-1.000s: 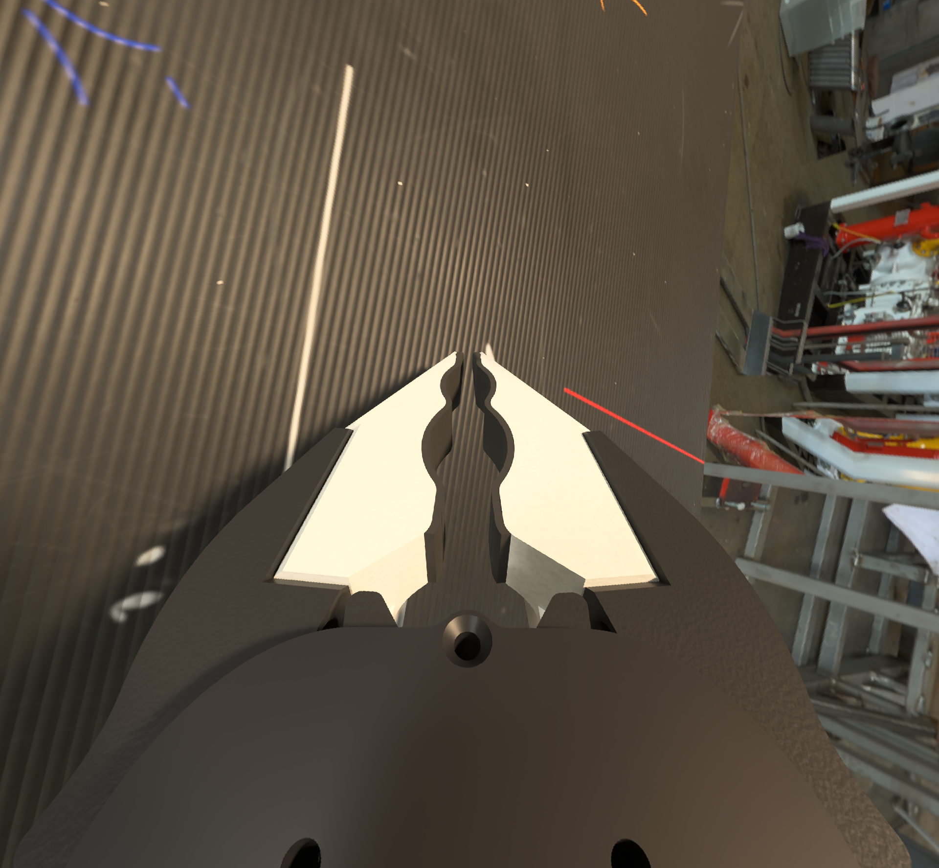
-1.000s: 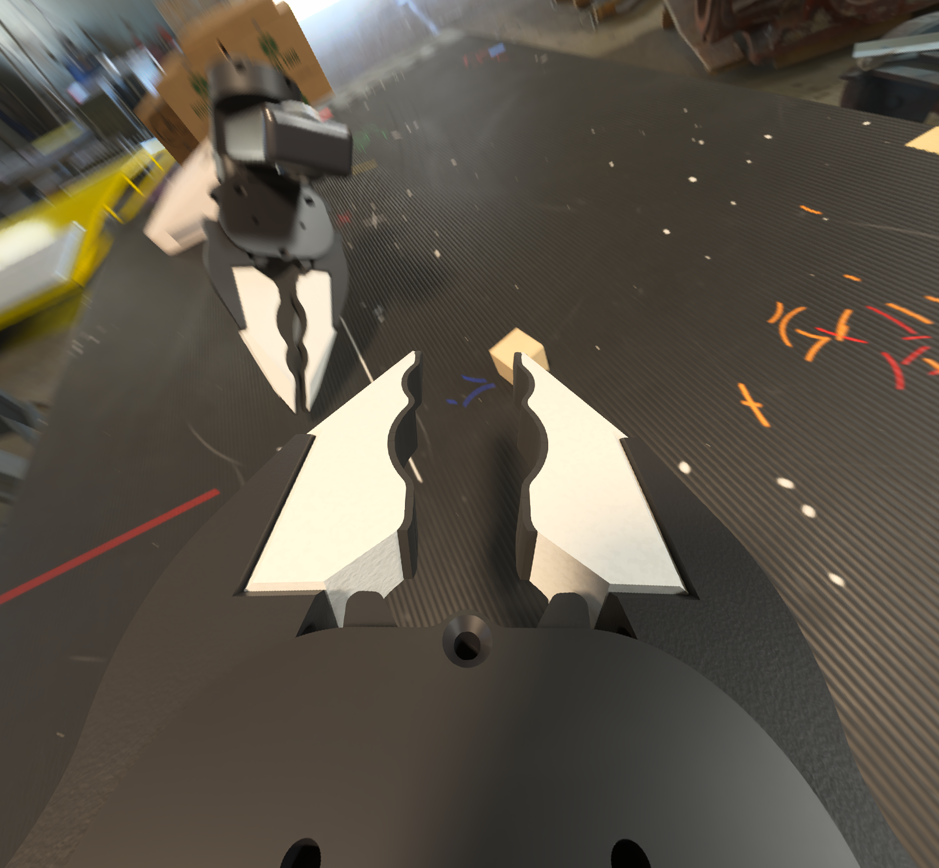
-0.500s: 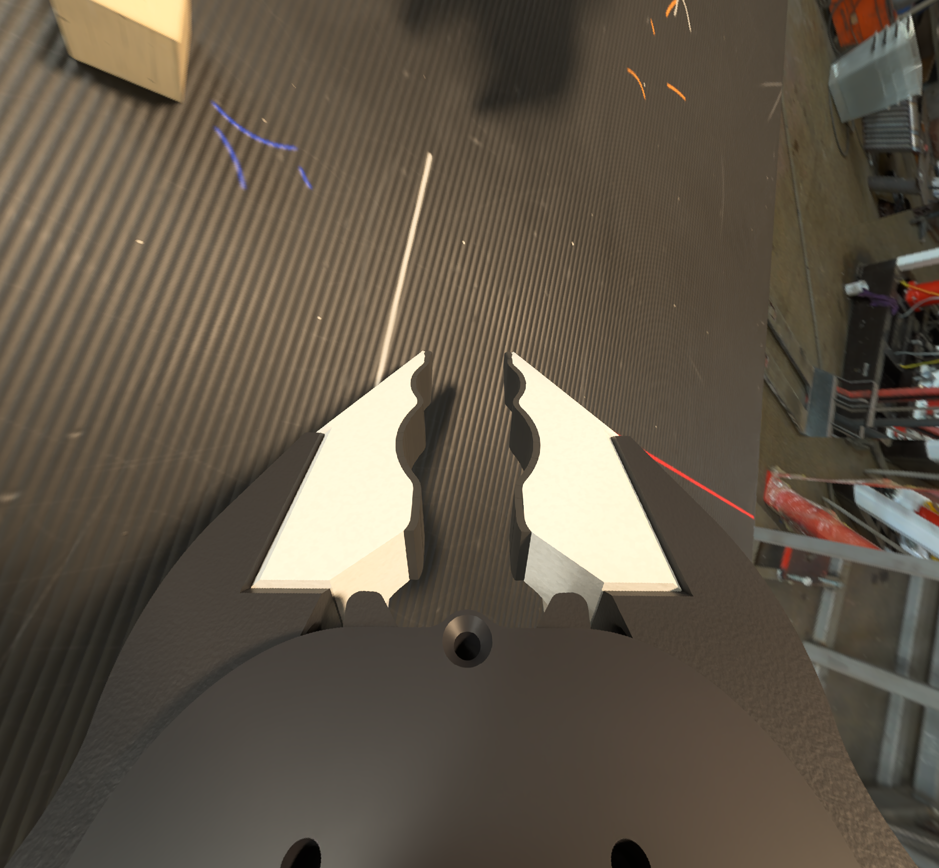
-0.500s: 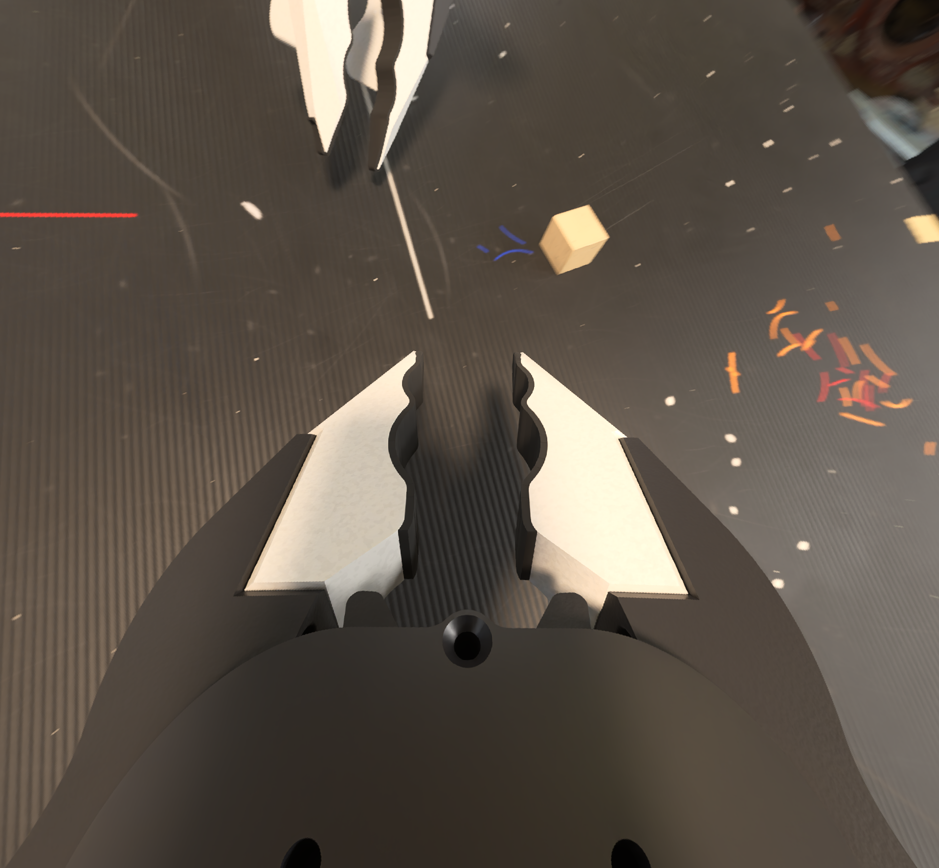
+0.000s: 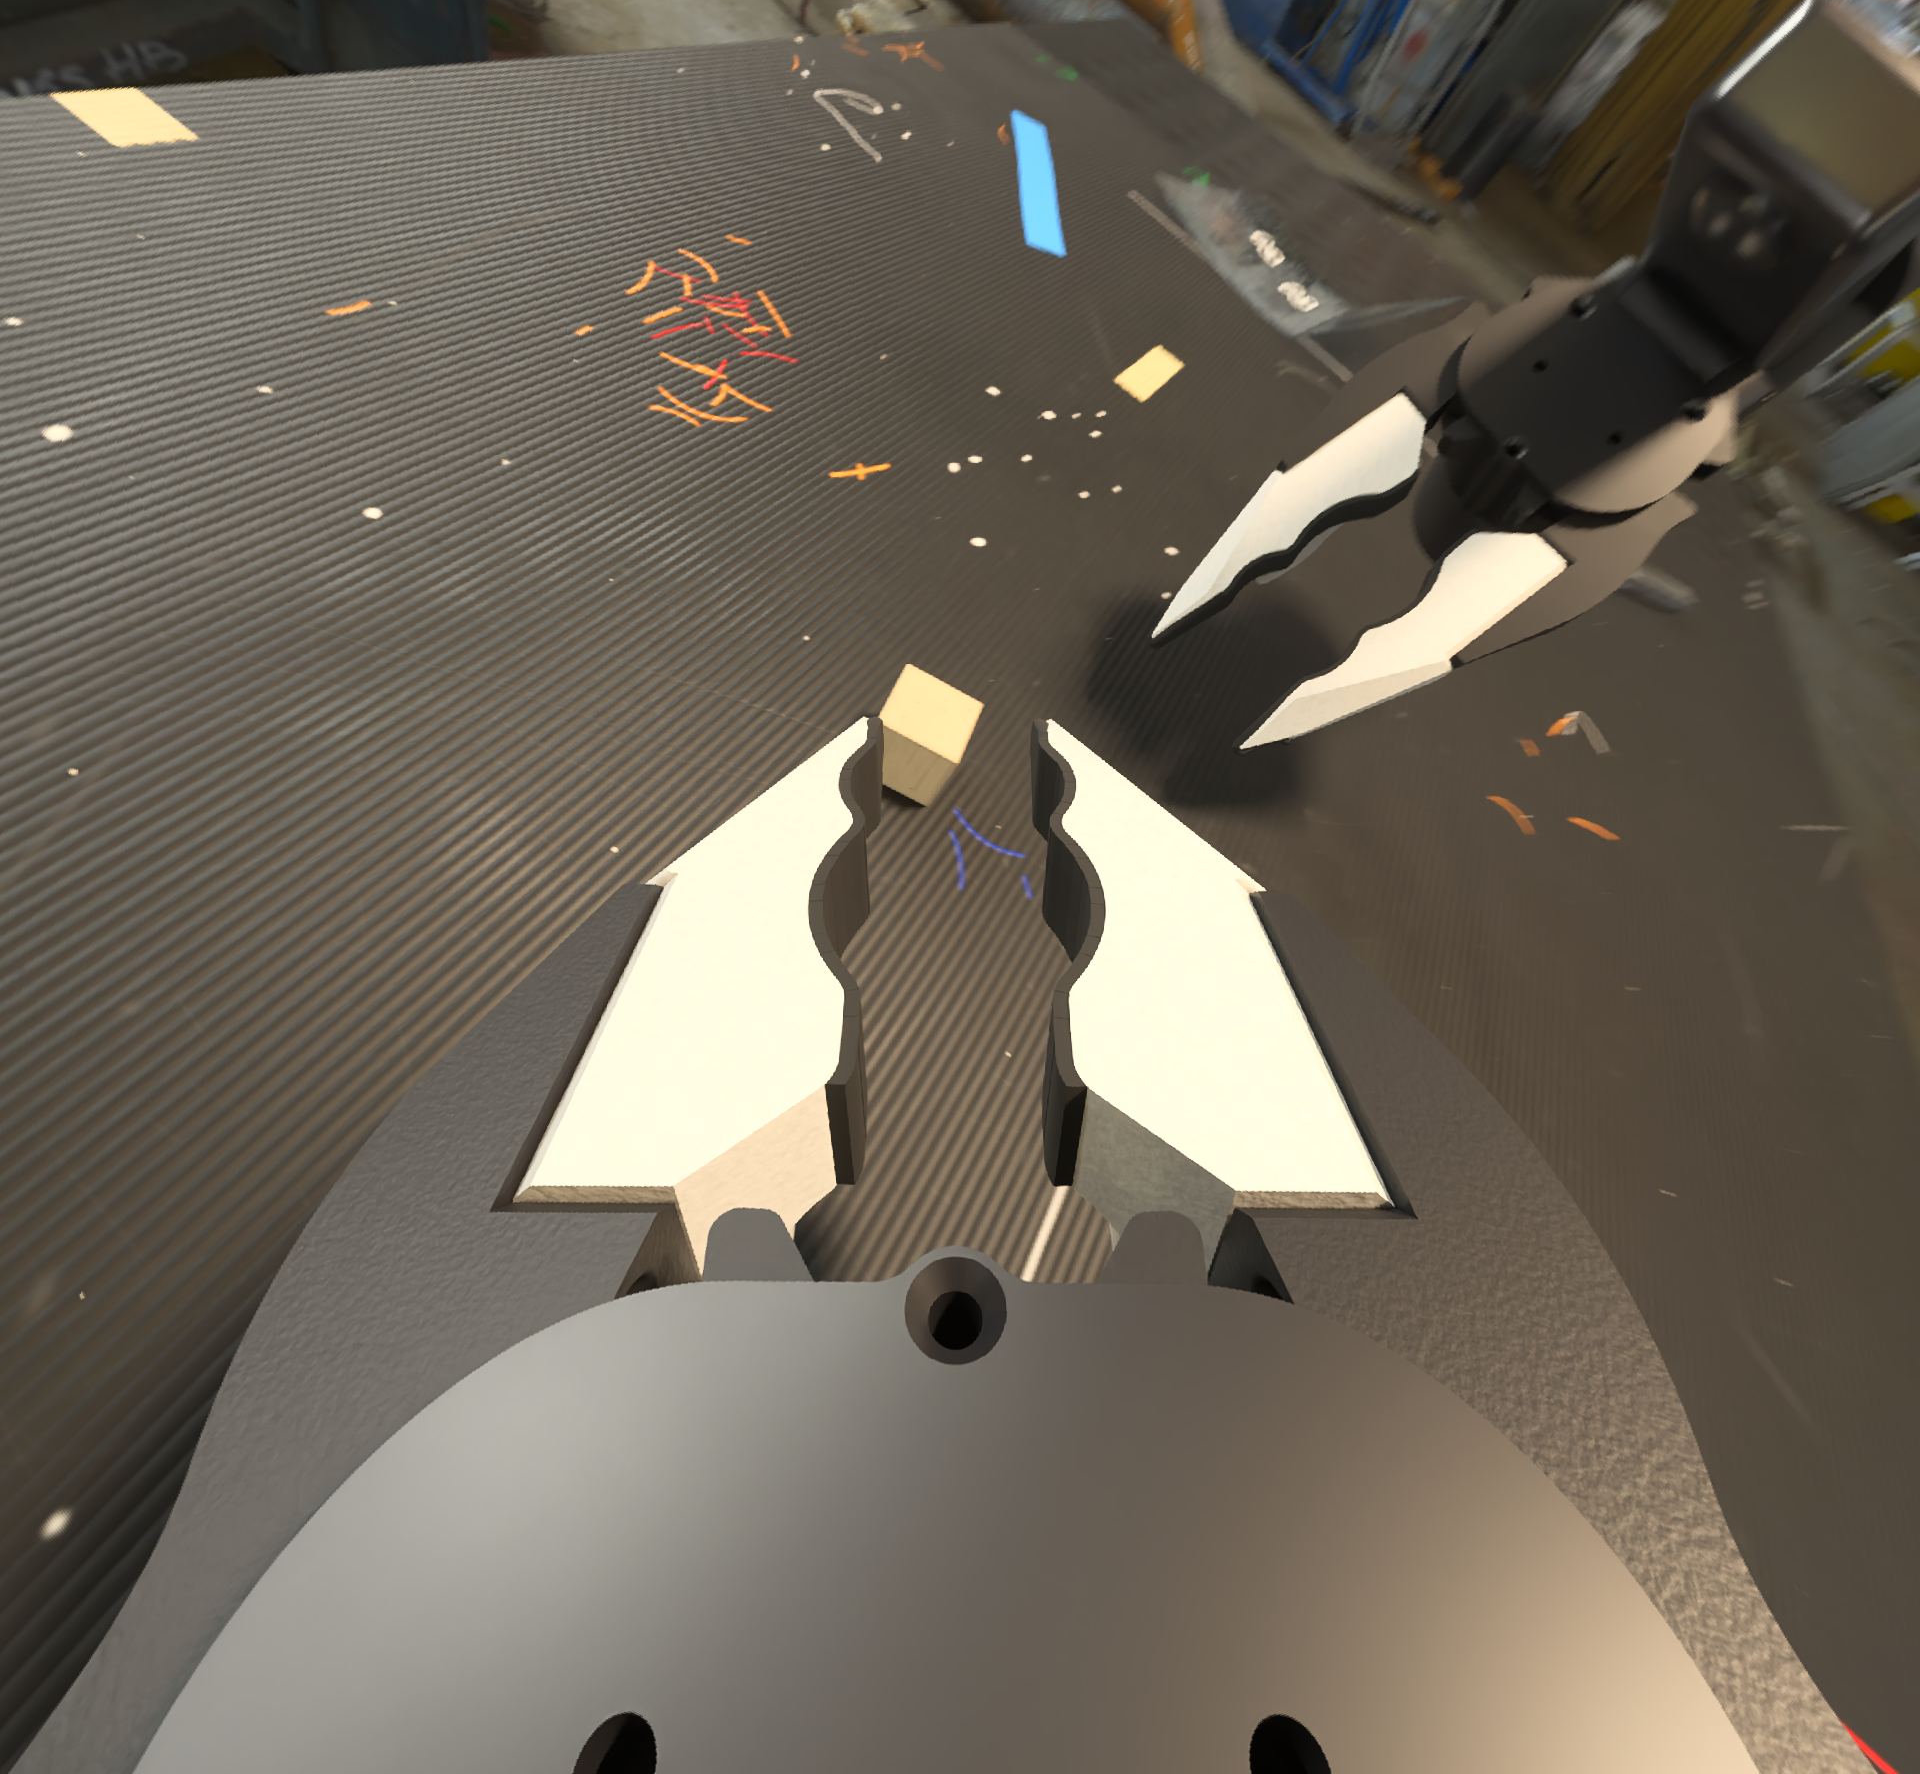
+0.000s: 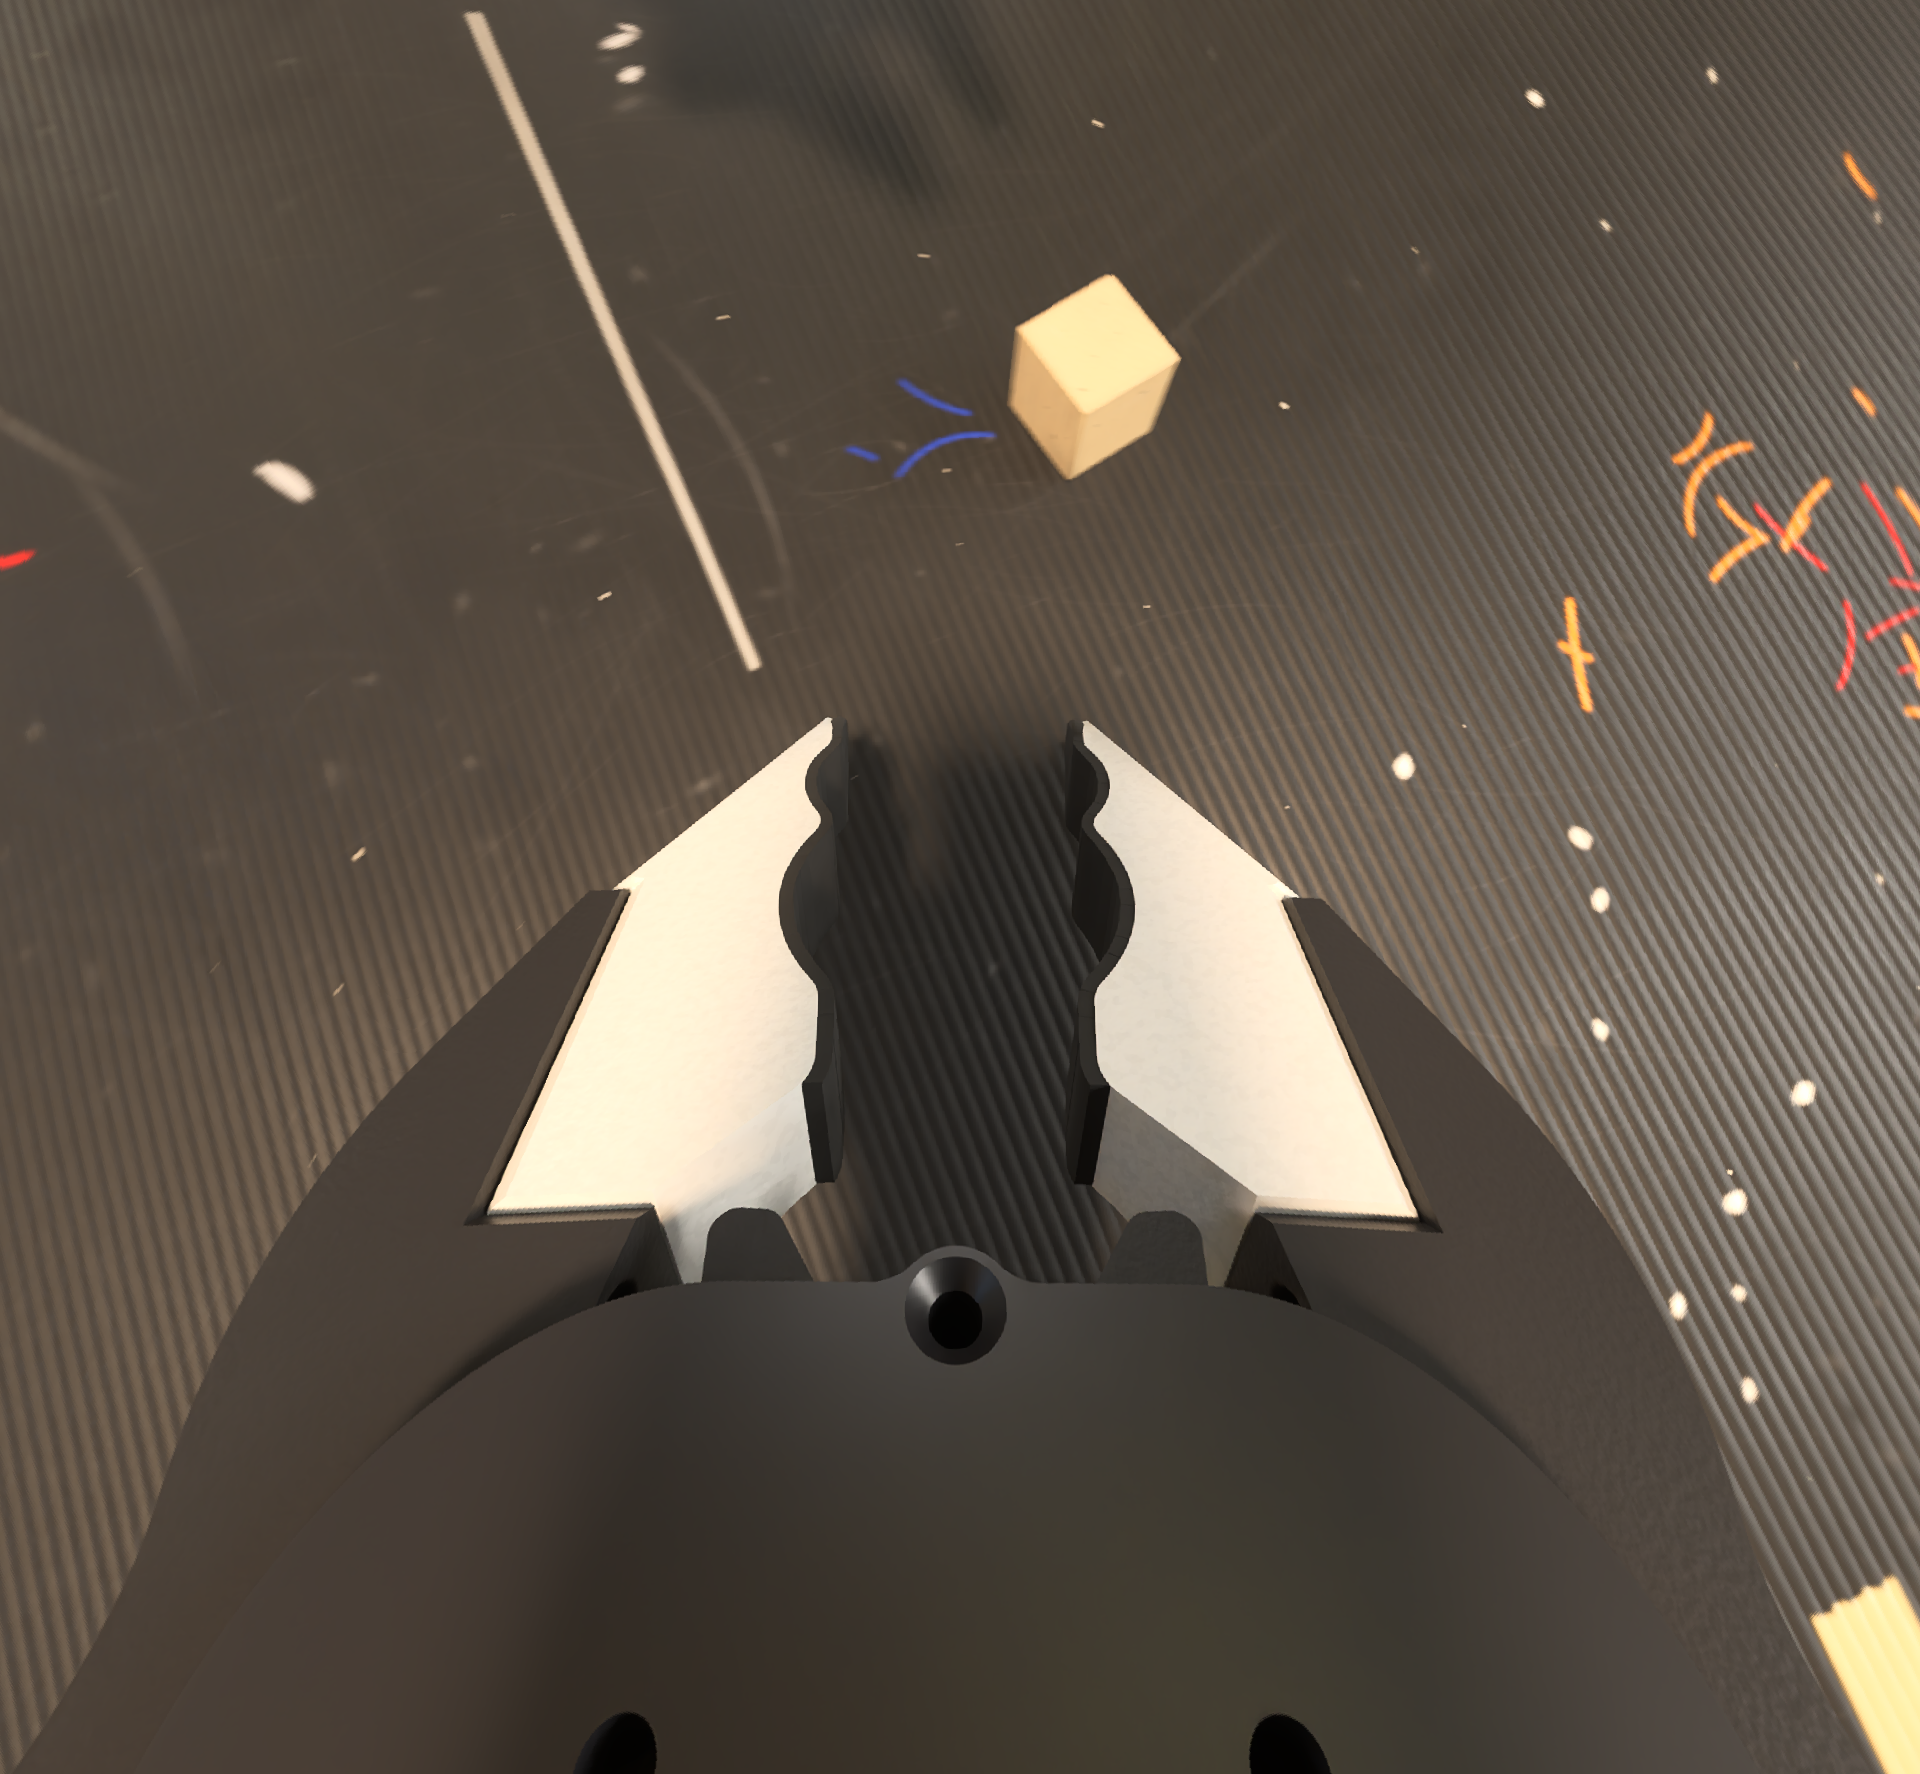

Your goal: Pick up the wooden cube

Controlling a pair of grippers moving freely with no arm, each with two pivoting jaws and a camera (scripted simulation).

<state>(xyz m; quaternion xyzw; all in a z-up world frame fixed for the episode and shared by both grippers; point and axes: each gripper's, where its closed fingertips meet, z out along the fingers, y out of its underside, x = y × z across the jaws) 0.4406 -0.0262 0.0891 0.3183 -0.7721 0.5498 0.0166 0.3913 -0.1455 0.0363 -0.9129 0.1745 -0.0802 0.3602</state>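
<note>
The pale wooden cube (image 5: pixel 928 733) rests on the dark ribbed table, just beyond my left gripper's (image 5: pixel 954 737) fingertips and partly behind the left one. My left gripper is open and empty. In the right wrist view the cube (image 6: pixel 1091 374) lies ahead and slightly right of my right gripper (image 6: pixel 956 737), which is open and empty, well short of it. My right gripper also shows in the left wrist view (image 5: pixel 1205 685), hovering right of the cube.
Blue scribbles (image 6: pixel 925 431) mark the table beside the cube. A thin white line (image 6: pixel 608 332) runs left of it. Orange and red scribbles (image 5: pixel 712 342) and a blue strip (image 5: pixel 1037 181) lie farther off. The table's far edge (image 5: pixel 520 57) borders workshop clutter.
My left gripper opened from nearly shut, then swung to face the cube, which now sits at its fingertips. My right gripper moved closer to the cube; the left gripper has left its view.
</note>
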